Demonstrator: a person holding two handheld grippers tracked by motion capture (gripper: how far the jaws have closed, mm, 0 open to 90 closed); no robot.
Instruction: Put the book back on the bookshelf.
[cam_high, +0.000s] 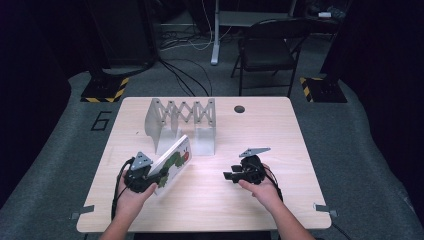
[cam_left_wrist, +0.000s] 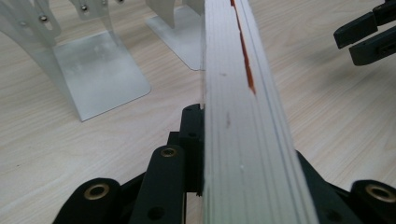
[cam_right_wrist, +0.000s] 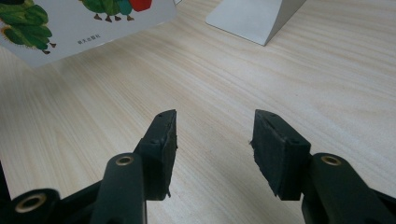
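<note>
Nearest the lens, the two black jaws of your left gripper (cam_left_wrist: 205, 154) were clamped on the lower edge of the board book (cam_left_wrist: 243, 121), one on each cover, with the stacked page edges running away from you between them. The book (cam_high: 172, 162), a caterpillar on its cover, stood tilted at the front left of the table (cam_high: 280, 130), its far end reaching toward the metal expanding book rack (cam_high: 182, 125) just behind it. Your right gripper (cam_right_wrist: 212, 140) hung over bare wood with its jaws parted and nothing between them, well apart from the book.

As I judge it, your grip sat on one end only, so the long, heavy book could have pivoted or slid in the pads as you lifted. If you meant to slot it into the rack, its leading corner could have caught a divider and shoved the light frame backward.
</note>
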